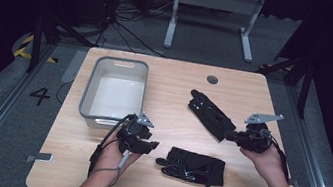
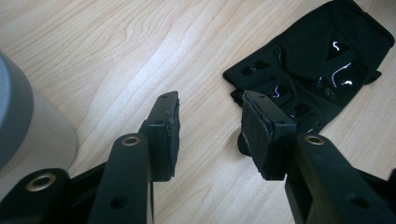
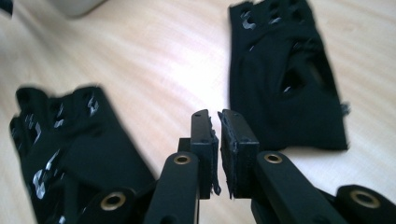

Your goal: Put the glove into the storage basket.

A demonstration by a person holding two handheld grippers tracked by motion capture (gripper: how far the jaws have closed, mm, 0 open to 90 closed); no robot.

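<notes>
High view shows you at a wooden table (image 1: 176,82), with a tool in each hand. Your left gripper (image 1: 143,145) sits near the front of the table, just beside the front corner of the grey bin (image 1: 87,92). Its jaws point toward the near glove (image 1: 192,166), which lies flat on the wood, close to your edge of the table. The glove is black with small shiny marks on it.

Left gripper view looks along that tool. Your left gripper (image 2: 210,126) has its jaws wide apart, and nothing is between them, just bare wood. The near glove (image 2: 317,70) lies past the jaw on the right side of this view, and that jaw's tip sits in front of the glove's edge. I cannot tell if it touches. The round side of the grey bin (image 2: 28,121) is at the left edge.

Your right gripper (image 1: 248,137) is out on the right side of the table, next to the far glove (image 1: 211,115). That glove lies slanted, farther back, well apart from the near one.

Right gripper view shows your right gripper (image 3: 218,126) with its jaws almost together, with only a thin gap. It holds nothing. The far glove (image 3: 285,84) lies just beyond the jaws, a bit to the right. The near glove (image 3: 70,144) is low on the left and looks blurry.
</notes>
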